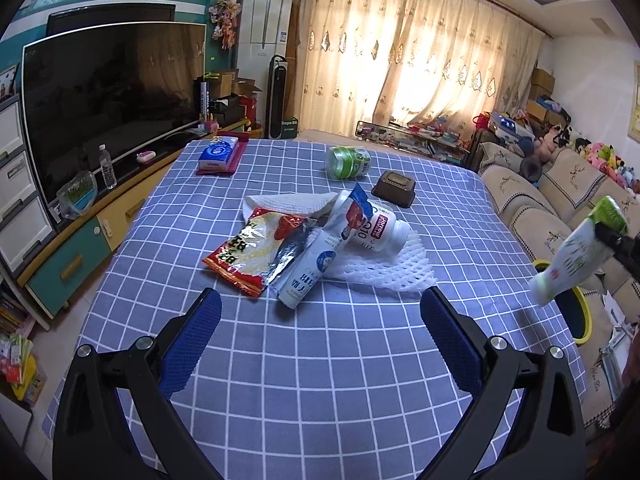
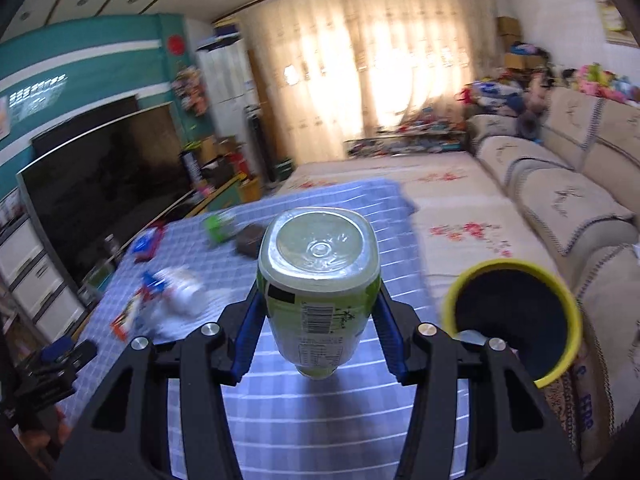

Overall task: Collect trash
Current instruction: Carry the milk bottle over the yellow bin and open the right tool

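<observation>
Blue-padded right claw [image 2: 318, 316], squarish plastic bottle [image 2: 320, 276]

daylight glares through the curtains [image 1: 404, 60]; right view motion-blurred, both fisheye-bent with dark corners.

A dark television [image 1: 108, 96] stands opposite a beige sofa [image 1: 532, 208].

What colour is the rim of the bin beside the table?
Yellow; the bin is dark inside. The right wrist view shows it best.
</observation>
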A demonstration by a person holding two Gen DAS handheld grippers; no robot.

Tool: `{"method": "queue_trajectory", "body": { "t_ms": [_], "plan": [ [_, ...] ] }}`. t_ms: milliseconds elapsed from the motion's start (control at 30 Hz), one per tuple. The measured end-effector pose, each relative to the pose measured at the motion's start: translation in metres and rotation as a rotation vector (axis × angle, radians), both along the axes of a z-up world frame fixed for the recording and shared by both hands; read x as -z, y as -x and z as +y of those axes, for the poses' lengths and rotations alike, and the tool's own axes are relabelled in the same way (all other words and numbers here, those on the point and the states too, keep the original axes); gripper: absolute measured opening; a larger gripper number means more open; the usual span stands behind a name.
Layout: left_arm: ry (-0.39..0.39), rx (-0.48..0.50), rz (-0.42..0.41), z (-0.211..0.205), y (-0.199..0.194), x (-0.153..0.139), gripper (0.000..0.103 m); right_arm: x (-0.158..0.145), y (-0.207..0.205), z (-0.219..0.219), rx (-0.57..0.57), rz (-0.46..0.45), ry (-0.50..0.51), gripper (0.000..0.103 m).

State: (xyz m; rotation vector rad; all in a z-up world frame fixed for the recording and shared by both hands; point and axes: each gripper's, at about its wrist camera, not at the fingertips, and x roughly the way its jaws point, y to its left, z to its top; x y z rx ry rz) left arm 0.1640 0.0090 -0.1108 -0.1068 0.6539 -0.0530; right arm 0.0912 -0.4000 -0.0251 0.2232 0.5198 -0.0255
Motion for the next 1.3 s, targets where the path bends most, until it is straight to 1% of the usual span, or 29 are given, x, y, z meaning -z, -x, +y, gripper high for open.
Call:
{"method": "queue_trajectory", "body": {
  "t_ms": [133,200,300,367,433,567,767,800,867,967,1100,1200,1300],
  "plan": [
    [-0.01,0.013,0.004,-0.011,-0.011,0.004,0.098,0.007,-0.002,-0.047,0.137,0.004,0.008,0.049],
    [-0.017,0.017,0.004,-0.015,-0.014,0.006,0.098,0.015,-0.006,-0.07,0.204,0.02,0.013,0.049],
    [-0.038,0.02,0.001,-0.024,-0.021,0.008,0.098,0.031,-0.015,-0.102,0.283,0.052,0.017,0.049],
    [-0.045,0.022,0.003,-0.026,-0.024,0.01,0.098,0.047,-0.024,-0.121,0.325,0.092,0.017,0.049],
    [-0.051,0.026,0.012,-0.03,-0.028,0.013,0.098,0.066,-0.036,-0.135,0.344,0.157,0.016,0.049],
    [-0.073,0.039,0.024,-0.037,-0.033,0.016,0.098,0.103,-0.053,-0.149,0.365,0.251,0.015,0.049],
    [-0.07,0.054,0.048,-0.044,-0.044,0.022,0.098,0.139,-0.065,-0.16,0.37,0.331,-0.003,0.05],
    [-0.071,0.056,0.051,-0.044,-0.045,0.023,0.098,0.141,-0.065,-0.162,0.372,0.335,-0.008,0.05],
    [-0.079,0.057,0.056,-0.045,-0.048,0.025,0.098,0.142,-0.065,-0.164,0.378,0.324,-0.007,0.059],
    [-0.077,0.055,0.061,-0.044,-0.05,0.026,0.098,0.136,-0.061,-0.166,0.385,0.304,0.002,0.06],
    [-0.067,0.047,0.065,-0.037,-0.055,0.028,0.098,0.121,-0.056,-0.161,0.389,0.275,0.006,0.061],
    [-0.07,0.035,0.063,-0.03,-0.058,0.028,0.098,0.114,-0.052,-0.159,0.392,0.256,0.004,0.063],
    [-0.092,0.025,0.051,-0.024,-0.062,0.026,0.098,0.109,-0.05,-0.156,0.391,0.246,0.003,0.063]
  ]
}}
